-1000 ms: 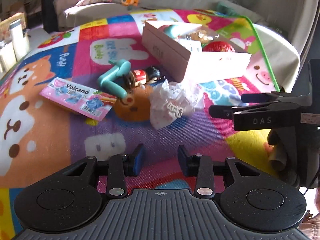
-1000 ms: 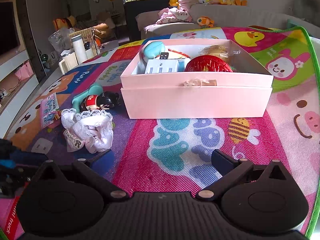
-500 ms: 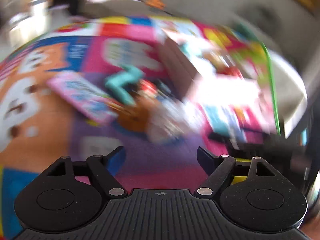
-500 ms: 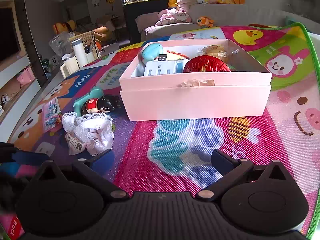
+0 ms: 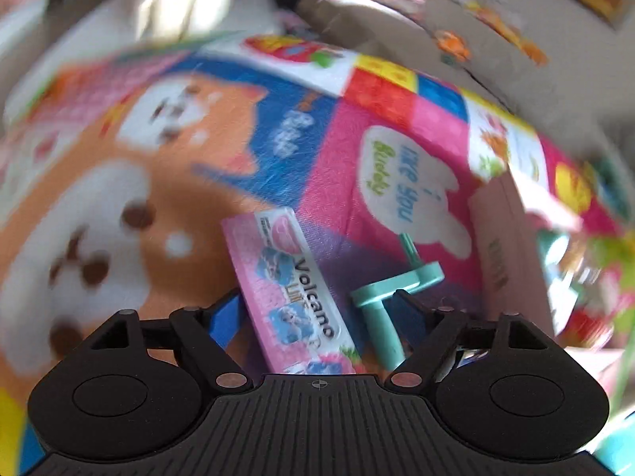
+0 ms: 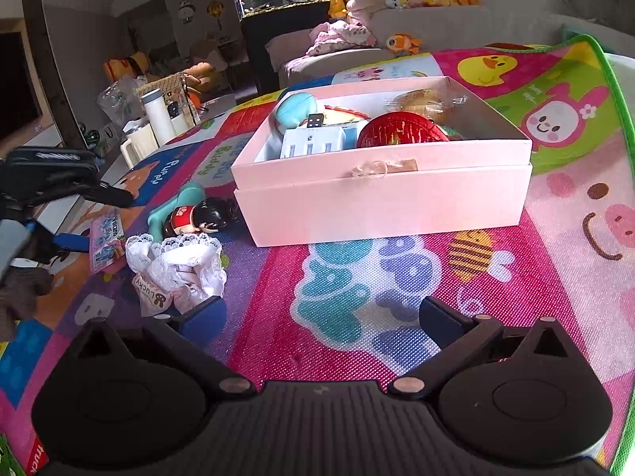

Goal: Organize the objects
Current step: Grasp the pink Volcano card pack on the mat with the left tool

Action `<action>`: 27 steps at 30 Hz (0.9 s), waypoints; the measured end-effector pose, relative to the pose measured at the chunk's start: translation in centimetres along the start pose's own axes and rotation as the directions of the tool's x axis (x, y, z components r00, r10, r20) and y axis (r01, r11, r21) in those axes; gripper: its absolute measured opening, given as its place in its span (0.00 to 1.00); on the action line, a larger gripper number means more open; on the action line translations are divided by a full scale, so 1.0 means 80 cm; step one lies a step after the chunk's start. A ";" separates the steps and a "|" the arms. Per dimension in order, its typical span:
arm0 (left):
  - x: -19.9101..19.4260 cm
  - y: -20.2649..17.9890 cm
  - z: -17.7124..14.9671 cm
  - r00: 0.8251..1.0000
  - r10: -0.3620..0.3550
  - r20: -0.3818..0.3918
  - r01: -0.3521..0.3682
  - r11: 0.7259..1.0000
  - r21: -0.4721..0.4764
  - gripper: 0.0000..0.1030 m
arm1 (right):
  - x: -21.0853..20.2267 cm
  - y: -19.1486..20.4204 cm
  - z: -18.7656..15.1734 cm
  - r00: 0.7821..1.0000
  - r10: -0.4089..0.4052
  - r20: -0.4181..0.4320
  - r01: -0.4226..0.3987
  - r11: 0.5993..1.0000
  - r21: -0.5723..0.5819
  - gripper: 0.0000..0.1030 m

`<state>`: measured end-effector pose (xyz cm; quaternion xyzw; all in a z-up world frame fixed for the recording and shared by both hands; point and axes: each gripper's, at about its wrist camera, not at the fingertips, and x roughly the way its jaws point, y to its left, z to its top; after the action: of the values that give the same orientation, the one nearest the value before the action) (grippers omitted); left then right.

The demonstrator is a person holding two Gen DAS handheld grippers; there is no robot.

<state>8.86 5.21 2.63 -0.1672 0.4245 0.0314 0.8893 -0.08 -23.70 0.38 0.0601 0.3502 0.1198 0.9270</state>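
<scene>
A pink "Volcano" packet (image 5: 291,289) lies on the play mat between the open jaws of my left gripper (image 5: 317,309), with a teal plastic toy (image 5: 391,297) just right of it. In the right wrist view the packet (image 6: 105,244) sits at the left beside the left gripper (image 6: 59,238). A pink box (image 6: 381,194) holds a red ball (image 6: 401,133), a blue-white item and other toys. A small doll (image 6: 198,220) and a white lace cloth (image 6: 178,269) lie left of the box. My right gripper (image 6: 321,317) is open and empty over the mat.
The colourful play mat (image 6: 357,297) covers the surface; its green edge (image 6: 619,127) runs along the right. A sofa with plush toys (image 6: 397,43) and a fish tank stand behind. Bottles and a jug (image 6: 154,127) stand beyond the mat's left side.
My left gripper has opened wide and swung left and down over the Volcano packet, which now lies between its fingers. The right gripper has stayed open and barely moved.
</scene>
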 end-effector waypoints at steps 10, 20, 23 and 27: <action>-0.017 0.027 -0.022 0.998 0.015 0.055 -0.026 0.977 0.211 0.70 | 0.005 0.009 -0.001 0.999 -0.031 -0.015 0.030 0.999 -0.033 1.00; 0.015 0.022 0.014 0.990 0.073 0.123 -0.093 0.983 0.158 0.59 | 0.006 0.011 -0.001 0.999 -0.038 -0.030 0.036 0.998 -0.049 1.00; 0.028 0.015 0.022 0.986 0.084 0.142 -0.110 0.976 0.185 0.60 | 0.007 0.013 0.000 0.999 -0.044 -0.032 0.042 0.997 -0.058 1.00; 0.035 0.013 0.019 0.980 0.096 0.174 -0.135 0.965 0.225 0.56 | 0.011 0.020 -0.001 0.996 -0.072 -0.045 0.067 0.993 -0.100 1.00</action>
<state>11.60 6.42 1.11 -0.0322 0.3608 0.0461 0.9310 0.20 -21.89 0.08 -0.0006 0.3680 0.1061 0.9238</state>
